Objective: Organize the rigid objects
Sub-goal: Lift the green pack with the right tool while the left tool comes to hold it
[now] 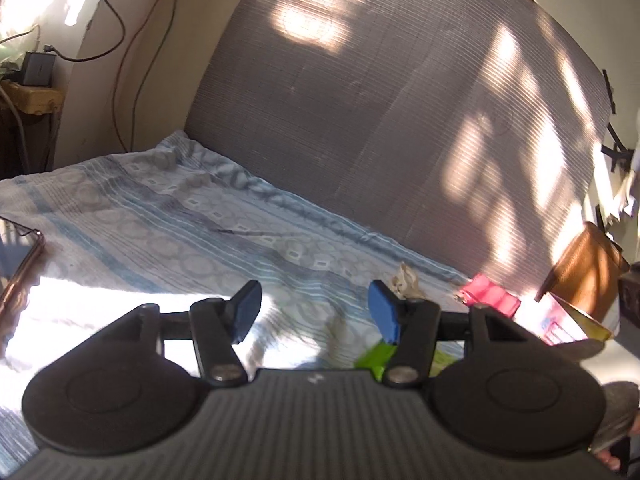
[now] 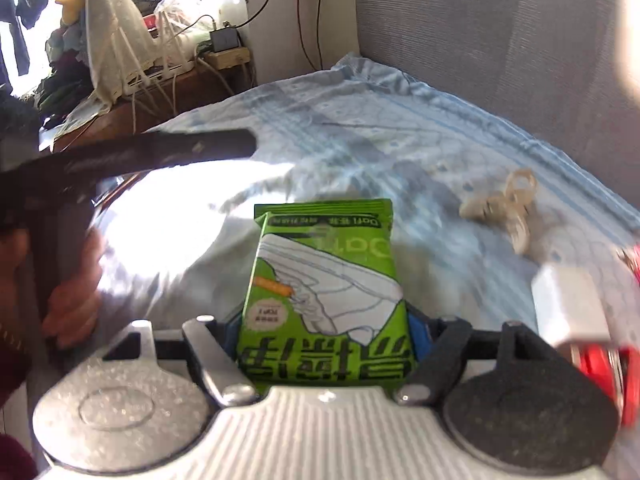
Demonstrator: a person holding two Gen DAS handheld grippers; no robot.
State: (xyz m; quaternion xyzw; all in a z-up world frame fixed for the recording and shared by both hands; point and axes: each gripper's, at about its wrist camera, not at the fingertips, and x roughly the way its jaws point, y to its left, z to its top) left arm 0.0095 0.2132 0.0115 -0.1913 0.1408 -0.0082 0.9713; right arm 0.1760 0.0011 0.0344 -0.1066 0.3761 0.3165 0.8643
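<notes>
- Left wrist view: left gripper (image 1: 316,312) with blue-padded black fingers spread wide, nothing between them, hovering above a pale blue patterned bedsheet (image 1: 192,224).
- Beyond the right finger, a slice of the green printed packet (image 1: 374,354) showing low against the sheet, partly hidden by the finger.
- Past the packet, a small beige plastic hair clip (image 1: 406,282) lying on the sheet.
- Right of the clip, a pink ridged object (image 1: 490,294), then a white and pink printed carton (image 1: 554,322), both near the foot of the grey ribbed backboard (image 1: 400,100).
- A brown leather-like item (image 1: 584,268) leaning at the far right of the backboard; cannot tell what it is.
- Right wrist view: right gripper (image 2: 326,344) closed narrowly on the green printed packet (image 2: 326,280), blue pads pressed to its two long sides, the packet sticking forward over the sheet (image 2: 380,140).
- Right of the packet, the beige hair clip (image 2: 508,208) resting apart on the sheet.
- Nearer than the clip, a blurred white boxy block (image 2: 568,304) with something red beneath it.
- Left of the packet, the left gripper's dark body (image 2: 132,152) reaching across, a hand (image 2: 72,300) around its handle.
</notes>
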